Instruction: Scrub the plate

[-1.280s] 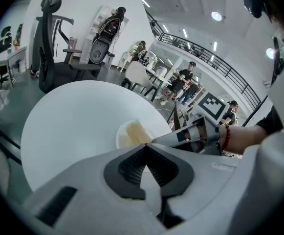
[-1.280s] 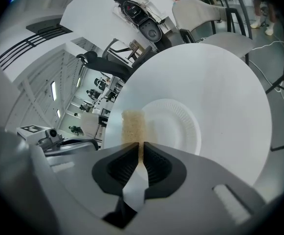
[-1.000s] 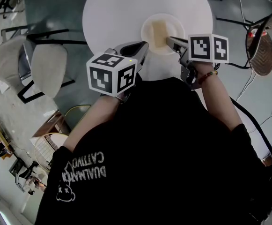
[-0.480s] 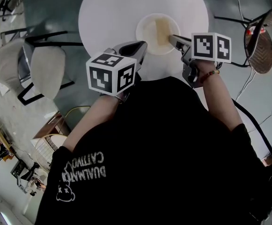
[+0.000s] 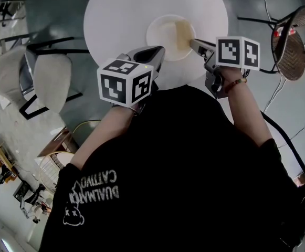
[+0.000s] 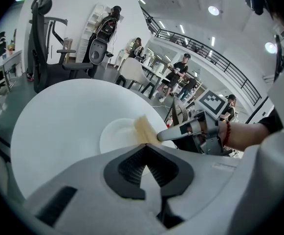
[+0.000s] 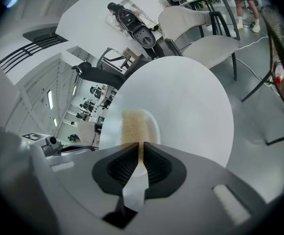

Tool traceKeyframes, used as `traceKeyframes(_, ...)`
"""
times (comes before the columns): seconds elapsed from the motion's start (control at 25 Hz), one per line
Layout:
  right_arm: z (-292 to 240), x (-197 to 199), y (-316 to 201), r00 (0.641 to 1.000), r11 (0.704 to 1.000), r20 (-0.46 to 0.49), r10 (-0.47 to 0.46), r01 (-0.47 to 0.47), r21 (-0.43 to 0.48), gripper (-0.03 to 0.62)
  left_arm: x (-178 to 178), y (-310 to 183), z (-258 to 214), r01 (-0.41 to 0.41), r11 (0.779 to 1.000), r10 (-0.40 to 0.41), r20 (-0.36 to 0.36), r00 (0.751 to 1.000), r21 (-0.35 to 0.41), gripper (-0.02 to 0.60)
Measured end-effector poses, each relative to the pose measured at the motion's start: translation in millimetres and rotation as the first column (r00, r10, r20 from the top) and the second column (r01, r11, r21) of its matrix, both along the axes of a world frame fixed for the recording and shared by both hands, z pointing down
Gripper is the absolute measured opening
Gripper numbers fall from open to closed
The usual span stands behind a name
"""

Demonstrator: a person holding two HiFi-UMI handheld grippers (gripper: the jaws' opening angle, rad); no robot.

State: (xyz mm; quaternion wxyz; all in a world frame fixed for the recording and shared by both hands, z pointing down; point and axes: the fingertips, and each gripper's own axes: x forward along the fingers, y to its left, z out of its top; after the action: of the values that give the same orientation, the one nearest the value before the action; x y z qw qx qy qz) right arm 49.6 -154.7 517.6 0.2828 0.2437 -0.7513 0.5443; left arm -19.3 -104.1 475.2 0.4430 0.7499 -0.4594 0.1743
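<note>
A white plate lies on the round white table. My right gripper is shut on a beige sponge, which rests on the right part of the plate. The right gripper view shows the sponge sticking out past the narrow jaw gap onto the plate. My left gripper is at the plate's near left rim. Its jaws meet at the tips; I cannot tell if they pinch the rim. The left gripper view shows the sponge on the plate.
Two pale chairs stand left of the table and a wicker chair to its right. Cables run over the grey floor. People stand far off by other tables.
The sponge in my right gripper has slid from the plate's middle to its right side. The left gripper has stayed at the near rim.
</note>
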Motion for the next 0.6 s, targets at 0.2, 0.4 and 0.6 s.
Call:
traceKeyframes(0.2, 1, -2, -2, 1.0, 1.0, -0.003, 0.006, -0.006, 0.004, 0.035, -3, 0, 2, -0.004, 1.0, 0.004, 0.001, 1.0, 0.001, -0.002)
traceKeyframes(0.4, -3, 19, -3, 1.0, 1.0, 0.001, 0.012, -0.012, 0.009, 0.035, 16, -2, -2, -0.005, 1.0, 0.005, 0.006, 1.0, 0.007, -0.002)
traceKeyframes(0.6, -3, 19, -5, 1.0, 1.0, 0.001, 0.02, -0.02, 0.016, 0.035, 15, -3, 0, -0.008, 1.0, 0.008, 0.012, 1.0, 0.008, -0.002)
